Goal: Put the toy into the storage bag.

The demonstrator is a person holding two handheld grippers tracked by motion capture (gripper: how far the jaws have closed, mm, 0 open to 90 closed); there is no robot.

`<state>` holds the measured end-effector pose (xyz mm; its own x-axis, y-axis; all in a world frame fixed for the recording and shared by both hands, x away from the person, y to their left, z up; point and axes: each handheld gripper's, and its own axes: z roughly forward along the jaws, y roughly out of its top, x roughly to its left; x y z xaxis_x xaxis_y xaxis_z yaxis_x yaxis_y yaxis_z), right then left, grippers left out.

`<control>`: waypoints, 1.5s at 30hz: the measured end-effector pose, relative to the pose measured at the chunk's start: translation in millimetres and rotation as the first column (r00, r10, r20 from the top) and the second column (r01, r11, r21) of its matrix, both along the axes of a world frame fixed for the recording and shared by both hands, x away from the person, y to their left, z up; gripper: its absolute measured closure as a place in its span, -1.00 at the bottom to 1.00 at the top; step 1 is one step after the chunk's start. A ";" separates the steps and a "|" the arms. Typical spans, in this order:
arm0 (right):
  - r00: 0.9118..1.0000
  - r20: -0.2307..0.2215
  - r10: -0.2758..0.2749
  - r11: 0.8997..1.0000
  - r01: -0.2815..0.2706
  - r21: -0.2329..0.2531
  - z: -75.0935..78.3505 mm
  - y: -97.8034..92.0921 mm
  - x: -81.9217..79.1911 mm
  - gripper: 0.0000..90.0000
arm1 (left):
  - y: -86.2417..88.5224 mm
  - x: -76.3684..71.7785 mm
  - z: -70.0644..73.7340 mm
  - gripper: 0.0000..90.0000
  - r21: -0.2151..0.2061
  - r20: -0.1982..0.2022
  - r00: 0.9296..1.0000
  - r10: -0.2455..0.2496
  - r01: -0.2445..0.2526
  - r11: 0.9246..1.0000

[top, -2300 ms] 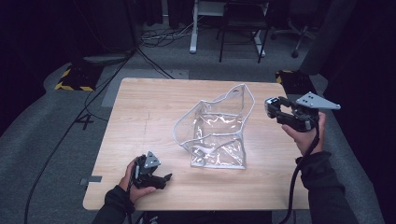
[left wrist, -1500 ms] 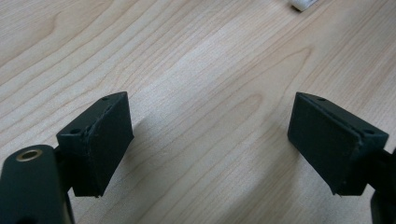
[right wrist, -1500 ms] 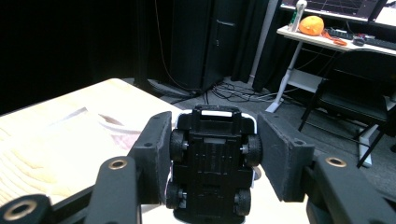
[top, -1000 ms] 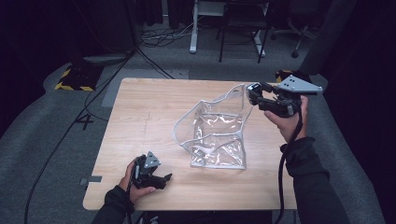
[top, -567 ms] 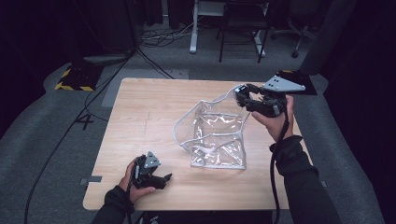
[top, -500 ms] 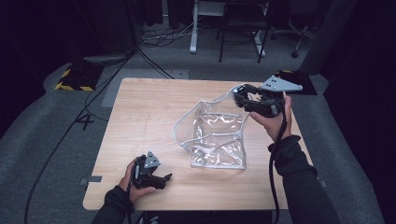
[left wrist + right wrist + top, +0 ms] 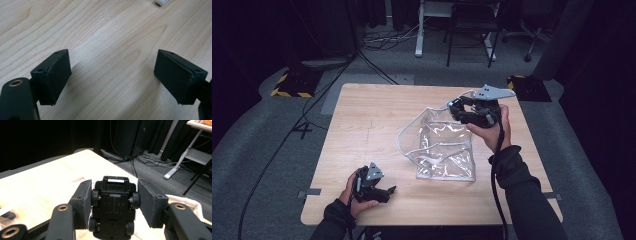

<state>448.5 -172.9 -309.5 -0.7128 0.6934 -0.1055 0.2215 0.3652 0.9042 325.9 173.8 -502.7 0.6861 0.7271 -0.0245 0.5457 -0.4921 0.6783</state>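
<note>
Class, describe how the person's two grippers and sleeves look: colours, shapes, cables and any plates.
Both are black. The left gripper has two flat, blocky black jaws with small screw holes and a small grey three-cornered plate on top. The right gripper carries a larger grey three-cornered plate, and a black cable trails from it along the forearm. Brass-coloured pivot holes sit at its jaw arms. Both sleeves are dark.

A pale wood worktop [image 7: 372, 125] stands on grey carpet floor [image 7: 272, 150], its grain running left to right. A clear bag [image 7: 444, 150] with a white-edged rim lies on it, right of the middle, the open mouth toward the far side and the flat bottom toward the near edge. The left hand-held gripper [image 7: 374, 190] rests on the wood near the near-left corner, well apart from the bag. The rest of the boards, left and far, show bare grain.
</note>
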 end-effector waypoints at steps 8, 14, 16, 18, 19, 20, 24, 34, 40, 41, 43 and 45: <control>1.000 -0.018 0.011 1.000 -0.011 -0.015 -7.6 0.2 1.4 0.06 | 0.1 -0.1 0.2 -0.68 0.000 -0.001 1.000 -0.001 0.001 1.000; 0.999 -0.048 0.022 0.999 -0.023 -0.027 -11.4 -6.8 2.9 0.06 | -0.1 -0.3 0.0 -0.68 -0.003 -0.002 1.000 0.004 -0.004 1.000; 0.998 -0.057 0.024 0.999 -0.026 -0.043 -12.5 -9.0 3.4 0.06 | 0.0 -0.1 0.1 -0.68 -0.002 -0.001 1.000 0.001 -0.001 1.000; 0.997 -0.068 0.024 0.998 -0.027 -0.052 -13.7 -11.0 4.5 0.06 | 0.0 -0.1 0.1 -0.68 -0.002 -0.001 1.000 0.001 -0.001 1.000; 0.997 -0.068 0.024 0.998 -0.027 -0.052 -13.7 -11.0 4.5 0.06 | 0.0 -0.1 0.1 -0.68 -0.002 -0.001 1.000 0.001 -0.001 1.000; 0.996 -0.081 0.022 0.998 -0.027 -0.062 -14.3 -13.0 4.4 0.06 | 0.1 -0.1 0.2 -0.68 -0.001 -0.004 1.000 -0.001 0.001 1.000; 0.996 -0.083 0.034 0.997 -0.040 -0.070 -14.9 -16.8 4.0 0.06 | 0.1 -0.1 0.2 -0.68 -0.001 -0.003 1.000 -0.001 0.001 1.000; 0.993 -0.113 0.040 0.994 -0.051 -0.092 -15.2 -33.4 1.8 0.05 | 0.0 -0.1 0.1 -0.68 -0.001 -0.001 1.000 0.000 0.000 1.000; 0.991 -0.123 0.049 0.994 -0.061 -0.092 -15.4 -40.8 1.2 0.05 | 0.0 -0.1 0.1 -0.68 -0.001 -0.001 1.000 0.001 -0.001 1.000; 0.990 -0.124 0.060 0.992 -0.073 -0.103 -16.5 -42.6 1.3 0.05 | 0.0 -0.2 0.2 -0.68 -0.002 -0.003 1.000 0.002 -0.002 1.000; 0.989 -0.132 0.062 0.991 -0.077 -0.109 -17.5 -43.7 0.8 0.05 | 0.0 -0.2 0.2 -0.68 -0.002 -0.004 1.000 0.002 -0.002 1.000; 0.988 -0.134 0.071 0.989 -0.087 -0.115 -18.4 -44.5 0.9 0.05 | 0.0 -0.2 0.2 -0.68 -0.002 -0.004 1.000 0.001 -0.001 1.000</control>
<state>449.4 -217.4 -327.9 -0.7781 0.6220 -0.0881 0.2998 0.4909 0.8180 325.7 173.8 -502.5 0.6850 0.7280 -0.0285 0.5491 -0.4902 0.6769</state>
